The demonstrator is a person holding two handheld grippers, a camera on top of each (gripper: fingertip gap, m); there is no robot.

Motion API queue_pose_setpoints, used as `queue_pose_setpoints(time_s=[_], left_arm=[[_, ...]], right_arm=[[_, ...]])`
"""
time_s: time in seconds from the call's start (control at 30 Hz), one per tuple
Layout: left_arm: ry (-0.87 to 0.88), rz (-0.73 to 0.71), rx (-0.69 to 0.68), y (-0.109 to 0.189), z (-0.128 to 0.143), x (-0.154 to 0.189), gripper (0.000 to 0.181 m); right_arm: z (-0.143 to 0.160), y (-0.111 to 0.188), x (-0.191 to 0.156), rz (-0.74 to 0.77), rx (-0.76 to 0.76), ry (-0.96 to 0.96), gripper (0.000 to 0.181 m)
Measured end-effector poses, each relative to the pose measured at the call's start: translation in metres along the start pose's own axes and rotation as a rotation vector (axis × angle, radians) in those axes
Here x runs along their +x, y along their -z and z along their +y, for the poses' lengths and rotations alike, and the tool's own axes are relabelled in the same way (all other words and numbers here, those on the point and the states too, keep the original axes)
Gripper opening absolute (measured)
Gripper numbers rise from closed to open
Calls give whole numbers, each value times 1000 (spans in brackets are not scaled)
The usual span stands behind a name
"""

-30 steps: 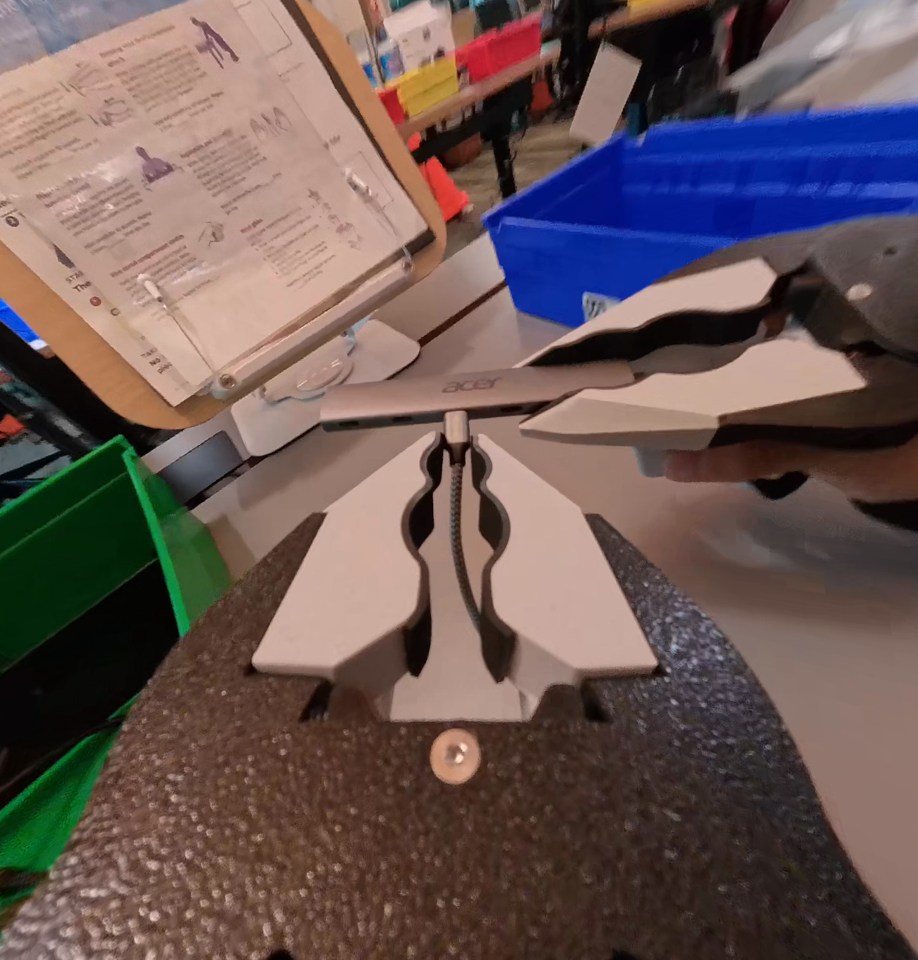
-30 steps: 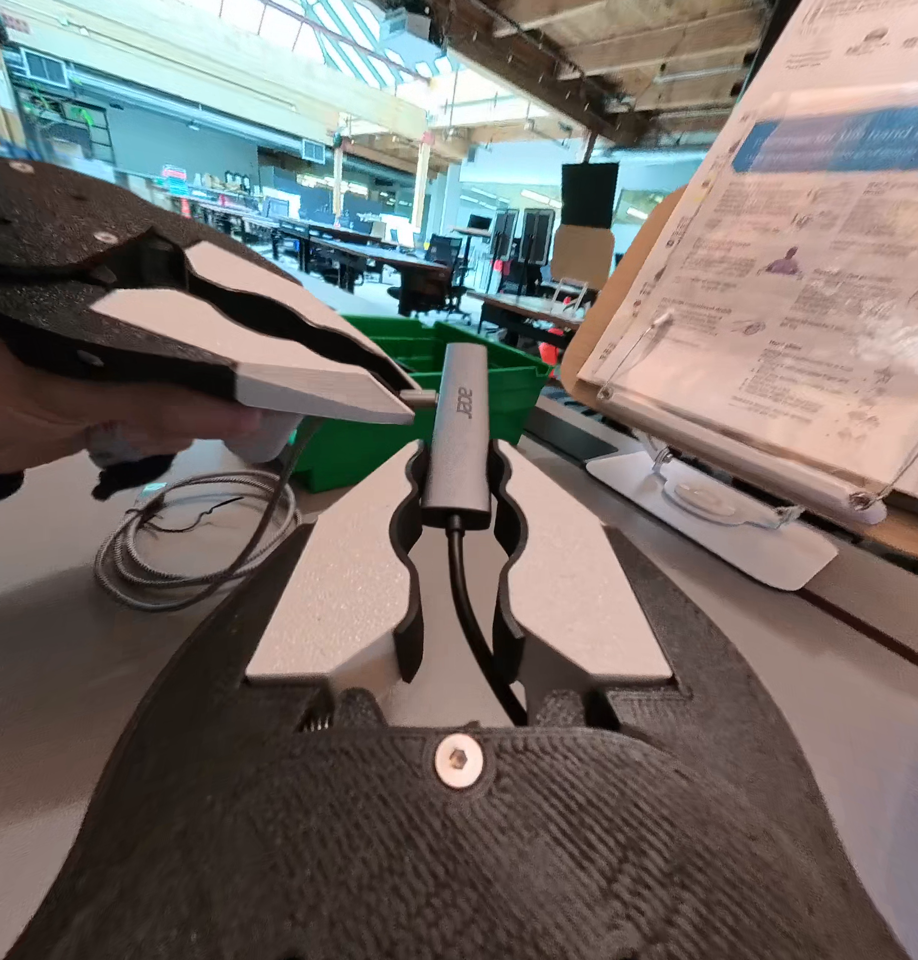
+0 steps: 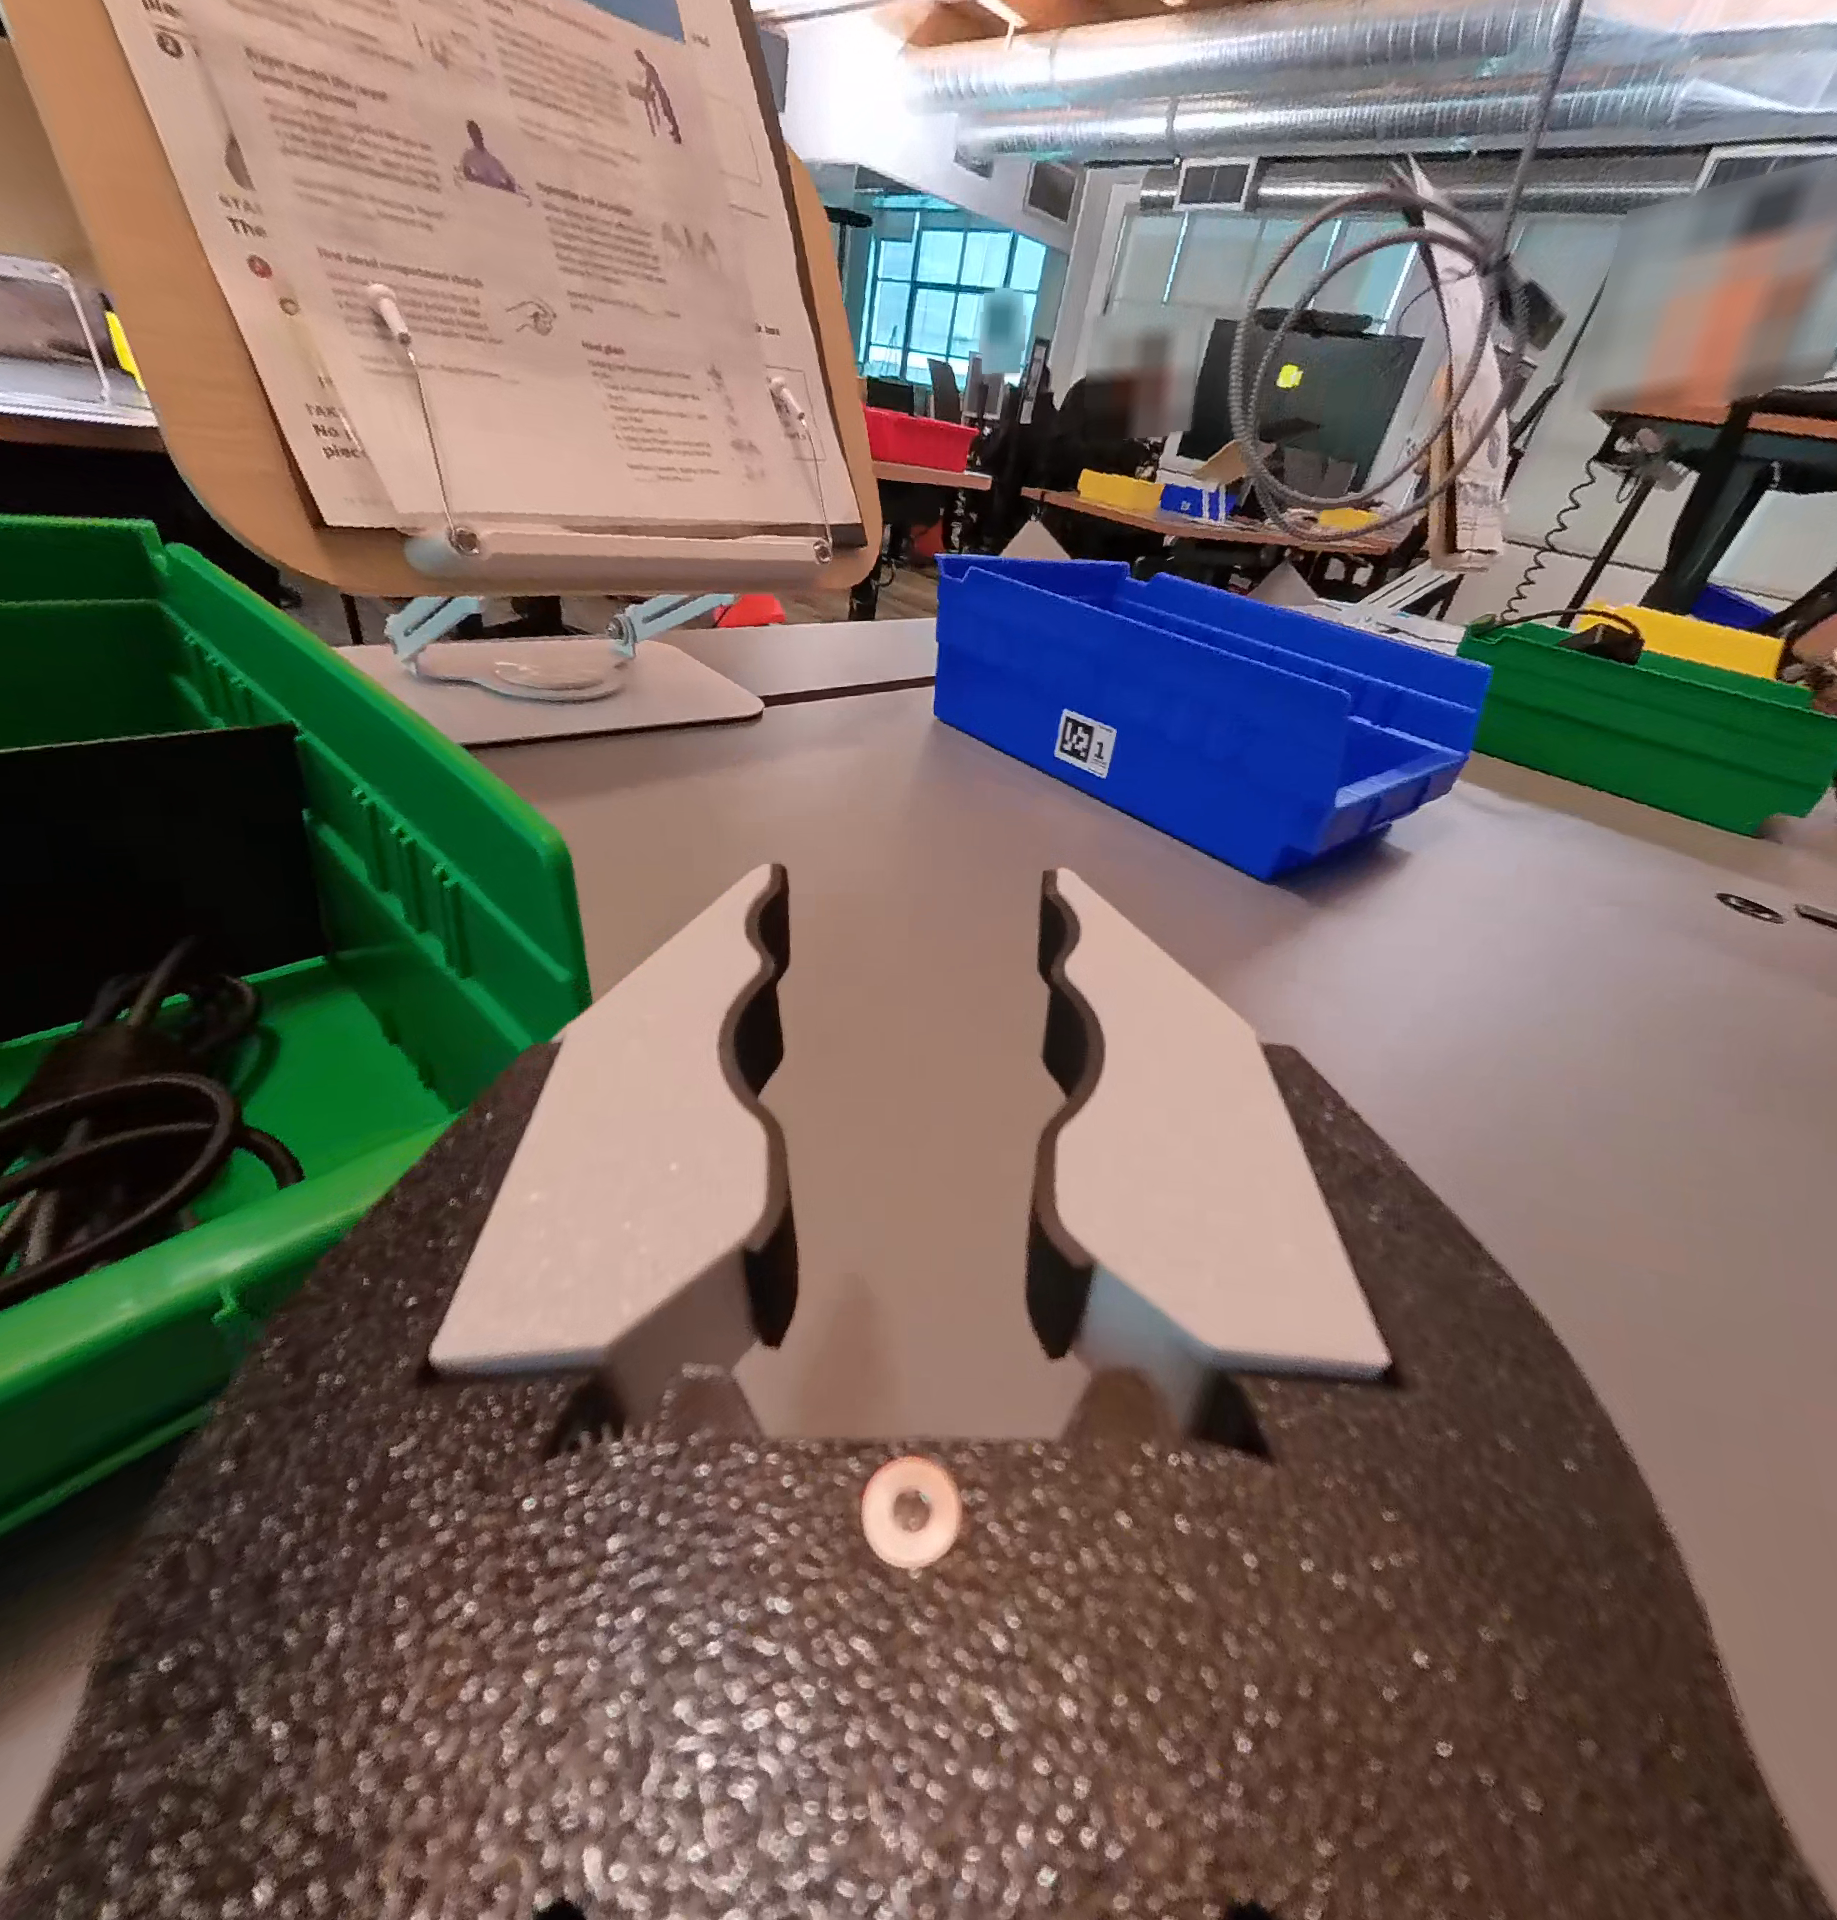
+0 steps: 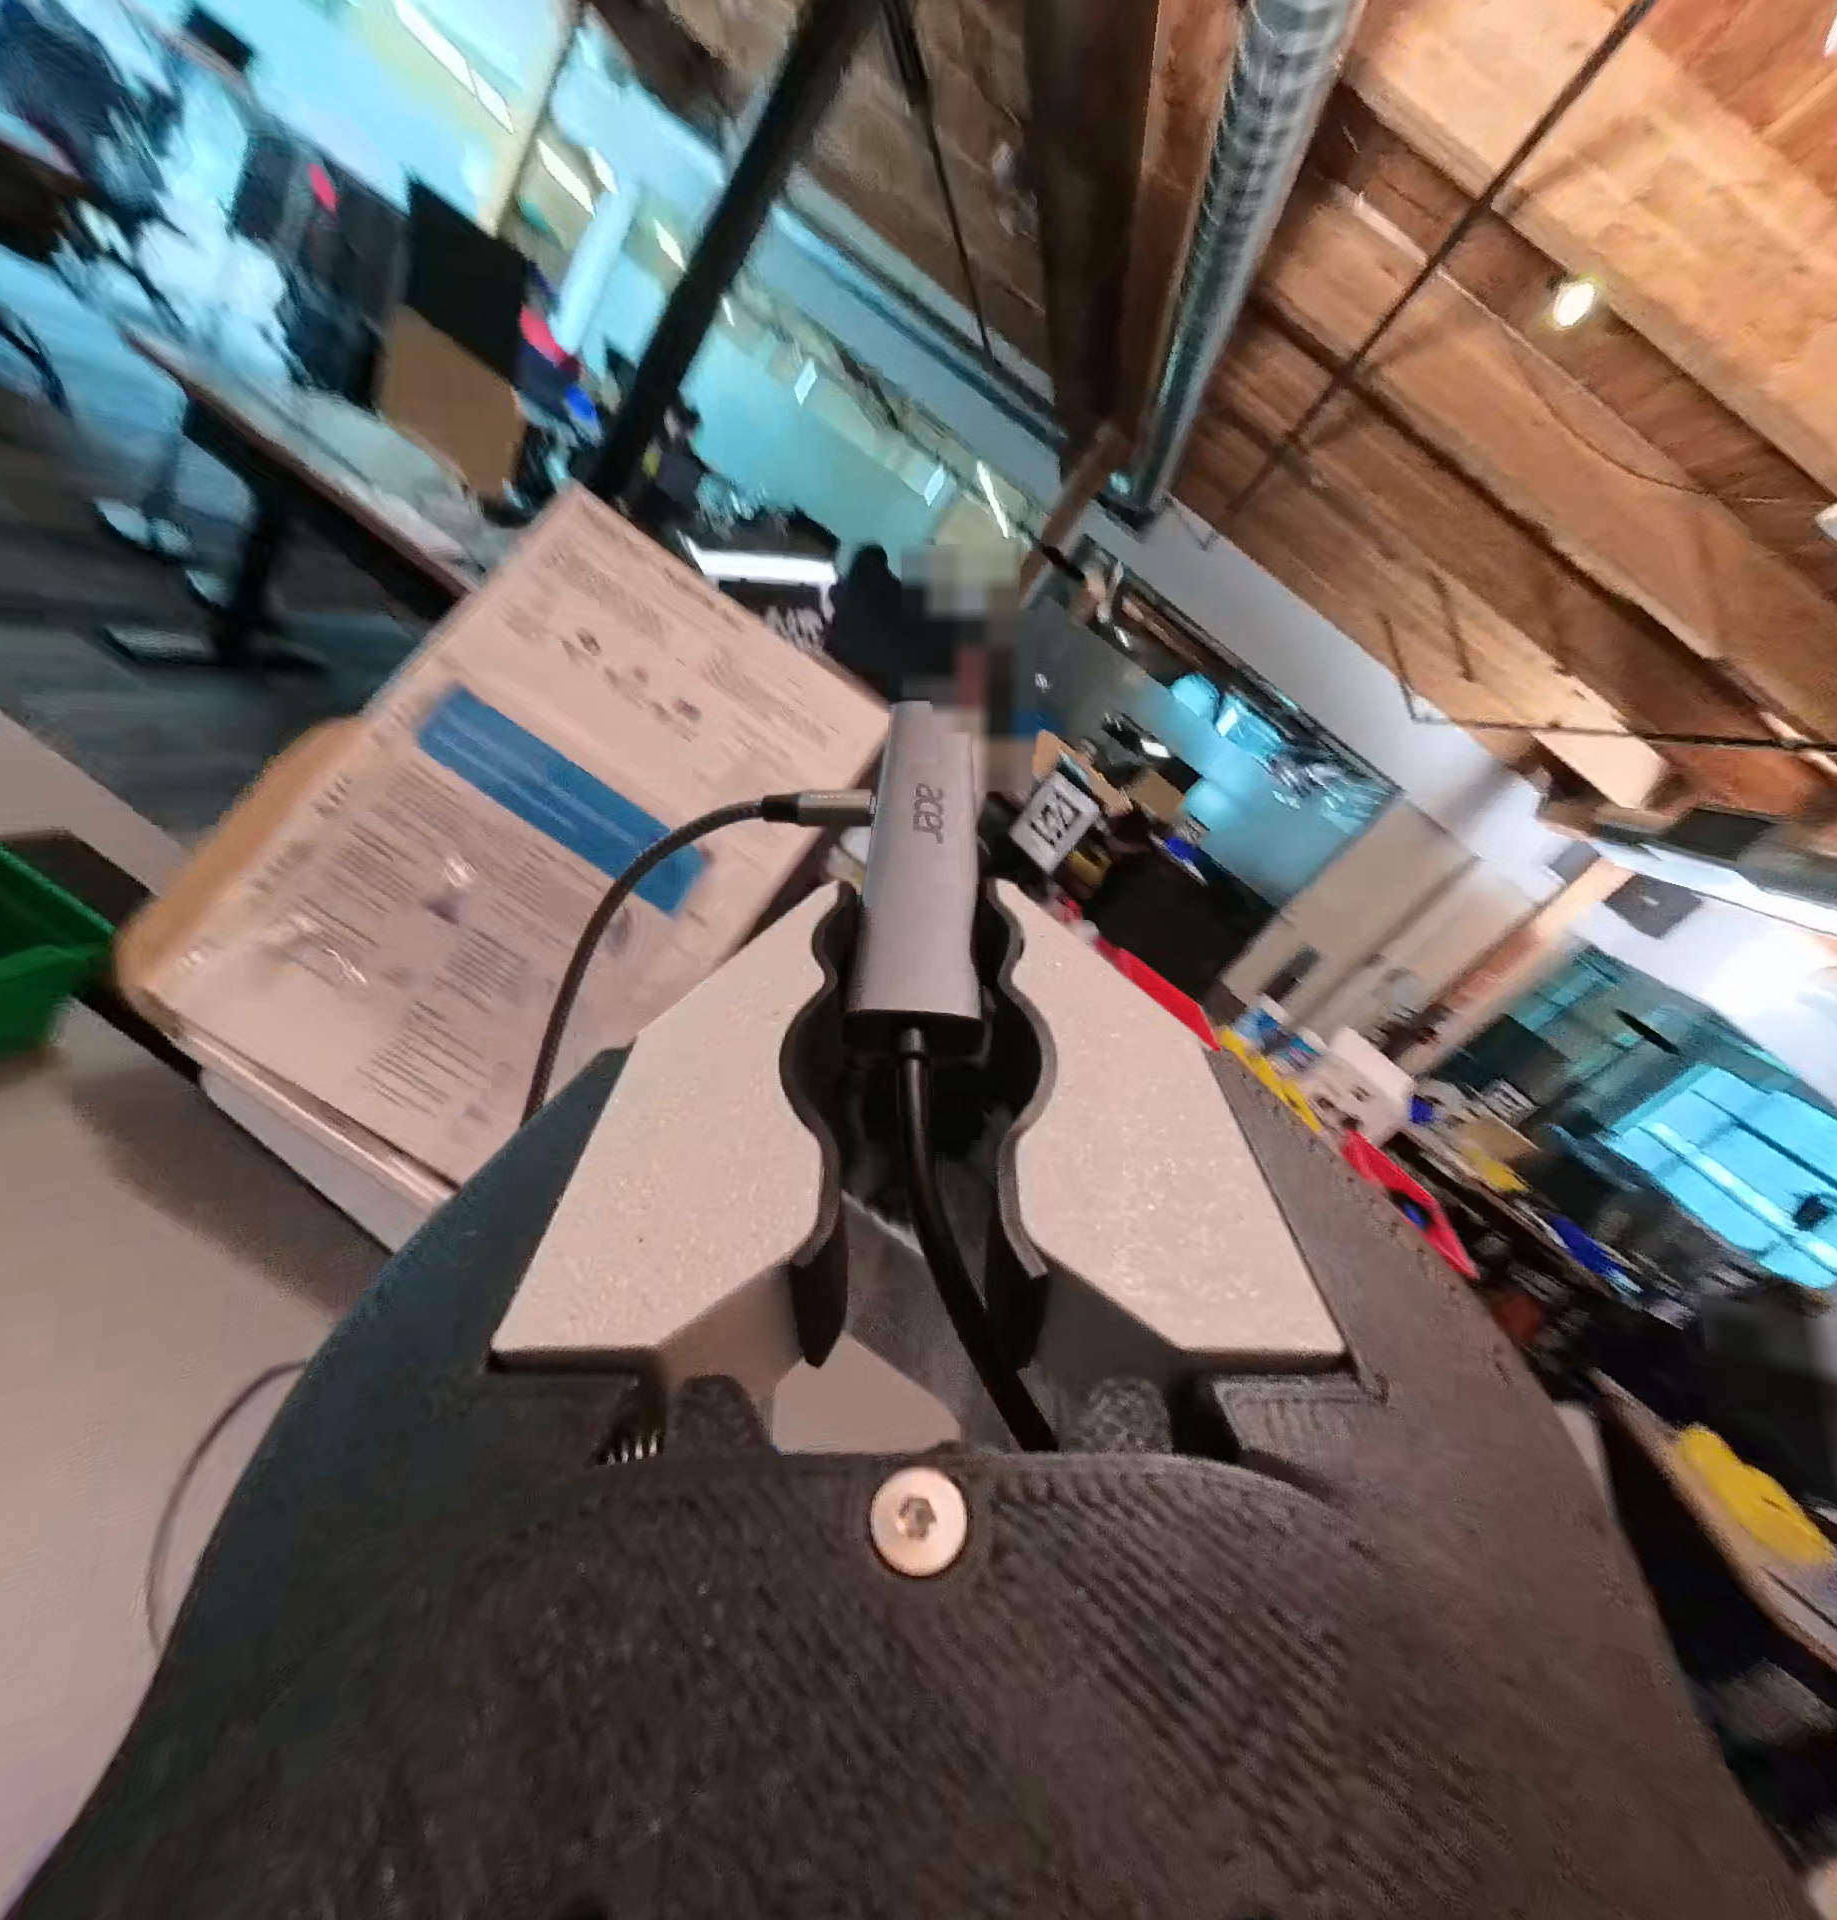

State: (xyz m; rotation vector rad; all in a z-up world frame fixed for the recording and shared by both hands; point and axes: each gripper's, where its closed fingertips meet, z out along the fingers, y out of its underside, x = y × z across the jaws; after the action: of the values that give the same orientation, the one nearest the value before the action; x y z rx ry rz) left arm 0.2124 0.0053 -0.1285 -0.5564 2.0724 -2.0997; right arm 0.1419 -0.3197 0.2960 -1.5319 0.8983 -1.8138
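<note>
Background blurred — braided cable point(image 4: 623, 914) cut off.

Open workshop: silver corrugated ceiling ducts point(image 3: 1309, 73) at 12 o'clock, gridded windows point(image 3: 940, 296) behind, wood-plank ceiling point(image 4: 1516, 364) at 2 o'clock, grey matte tabletop point(image 3: 1413, 1091).

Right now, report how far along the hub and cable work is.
Done: the braided cable sits plugged into the side of the grey hub. In hand: the right gripper is shut on the hub, raised off the table. The left gripper is open, empty. Left: the hub is in neither the green bin nor the blue bin.
</note>
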Motion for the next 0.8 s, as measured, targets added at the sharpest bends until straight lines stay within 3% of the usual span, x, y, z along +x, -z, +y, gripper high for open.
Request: queue_pose_setpoints(time_s=[0.03,0.23,0.43,0.57,0.8], left_arm=[[2,11,0,0,0,1,46],[-6,34,22,1,-3,3,44],[17,46,54,4,-7,2,41],[36,54,88,8,-11,1,40],[59,81,97,9,-12,2,39]], right_arm=[[12,-5,5,12,-57,37,21],[114,-29,2,37,-412,234,22],[194,-37,-72,-204,-653,176,22],[215,-39,-114,-355,-692,-59,22],[254,-35,-154,-513,-728,-600,22]])
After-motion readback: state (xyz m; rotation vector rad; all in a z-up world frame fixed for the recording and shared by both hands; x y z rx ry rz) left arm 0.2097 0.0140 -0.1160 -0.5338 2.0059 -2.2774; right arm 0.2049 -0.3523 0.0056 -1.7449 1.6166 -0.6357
